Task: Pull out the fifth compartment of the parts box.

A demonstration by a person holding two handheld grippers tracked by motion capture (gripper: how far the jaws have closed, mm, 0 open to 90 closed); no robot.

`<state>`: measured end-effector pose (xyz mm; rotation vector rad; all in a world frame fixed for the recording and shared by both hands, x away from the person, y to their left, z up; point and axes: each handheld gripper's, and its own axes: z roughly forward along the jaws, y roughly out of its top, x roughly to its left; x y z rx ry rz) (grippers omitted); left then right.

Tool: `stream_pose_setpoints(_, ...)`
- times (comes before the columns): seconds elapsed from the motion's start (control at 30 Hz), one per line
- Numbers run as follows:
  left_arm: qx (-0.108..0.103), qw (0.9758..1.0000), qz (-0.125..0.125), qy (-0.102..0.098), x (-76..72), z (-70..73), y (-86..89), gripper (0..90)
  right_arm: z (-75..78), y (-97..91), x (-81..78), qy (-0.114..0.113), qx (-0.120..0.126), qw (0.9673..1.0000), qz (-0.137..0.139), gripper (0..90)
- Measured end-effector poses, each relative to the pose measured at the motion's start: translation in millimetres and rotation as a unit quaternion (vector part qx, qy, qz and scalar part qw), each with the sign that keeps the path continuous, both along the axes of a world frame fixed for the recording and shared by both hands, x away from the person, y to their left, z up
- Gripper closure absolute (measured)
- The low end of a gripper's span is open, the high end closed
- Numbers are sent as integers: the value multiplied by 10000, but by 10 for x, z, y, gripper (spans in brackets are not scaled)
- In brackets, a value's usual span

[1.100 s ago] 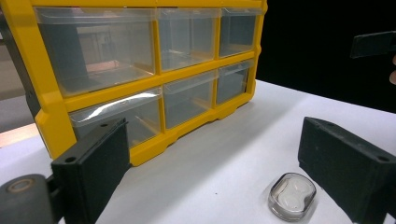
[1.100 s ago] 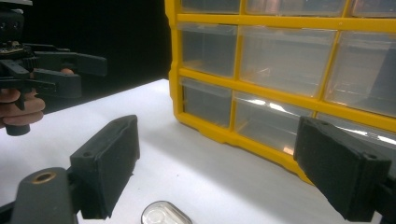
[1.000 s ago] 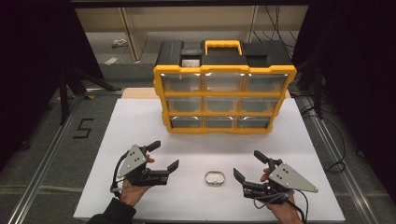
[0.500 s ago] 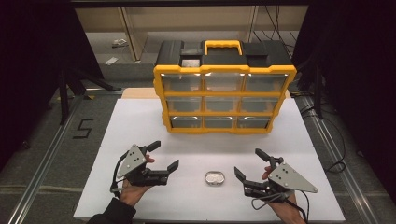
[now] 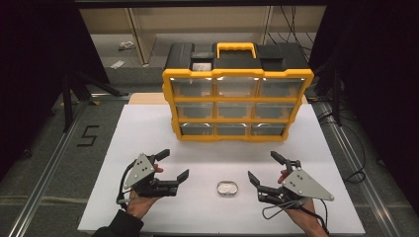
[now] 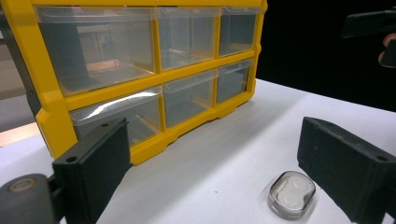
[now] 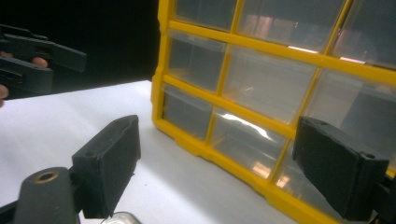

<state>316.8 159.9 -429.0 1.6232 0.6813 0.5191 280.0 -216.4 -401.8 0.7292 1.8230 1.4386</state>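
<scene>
1. While both grippers are hovering low over the near part of the white bench point(image 5: 148, 123), nothing is being held yet, so the work appears to be only at its start: the small clear case point(image 5: 228, 188) is lying untouched on the bench and every drawer of the yellow organizer point(image 5: 237, 106) is sitting closed.
2. What is left, judging from the layout, is the whole job: someone is going to have to pick the small clear case up, and probably open a drawer and put it in, though which drawer cannot be told.
3. The left gripper point(image 5: 173, 165) is standing with its jaws wide apart, empty, its opening facing toward the organizer and the middle of the bench.
4. The right gripper point(image 5: 262, 168) is likewise standing with its jaws spread and gripping nothing.
5. The small clear case is lying flat between the two grippers, apart from both, a little nearer the right gripper and well short of the organizer.
6. Seen along the left gripper's jaws, the small clear case point(image 6: 292, 194) is sitting just beside the inner face of the right-hand jaw, low in that view, not touching it.
7. Seen from the right gripper view, a rim of the small clear case point(image 7: 120, 218) is peeking at the bottom edge, below the left-hand jaw.
</scene>
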Motion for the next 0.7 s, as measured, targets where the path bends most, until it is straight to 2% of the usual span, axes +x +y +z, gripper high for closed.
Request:
stream_pose_setpoints(0.2,20,10000,5,14,3,-6,-2,92,32,35,43,-223,-229,9995,-73,162)
stream_pose_setpoints(0.23,21,10000,1,19,4,-7,-5,92,39,52,71,-375,-393,9985,-114,163)
stream_pose_setpoints(0.27,21,10000,1,19,4,-7,-5,92,39,52,71,-375,-393,9985,-114,163)
stream_pose_setpoints(0.3,37,10000,-2,11,5,-8,-6,92,50,63,94,-490,-533,9973,-157,165)
stream_pose_setpoints(0.33,37,10000,-2,11,5,-8,-6,92,50,63,94,-490,-533,9973,-157,165)
stream_pose_setpoints(0.37,33,10000,-4,14,6,-8,-7,92,66,72,120,-586,-635,9961,-197,167)
stream_pose_setpoints(0.67,71,10000,-13,-4,-4,-9,-12,93,122,80,230,-690,-860,9936,-255,171)
stream_pose_setpoints(0.7,53,10000,-7,12,-1,-9,-12,93,144,84,258,-733,-931,9926,-278,174)
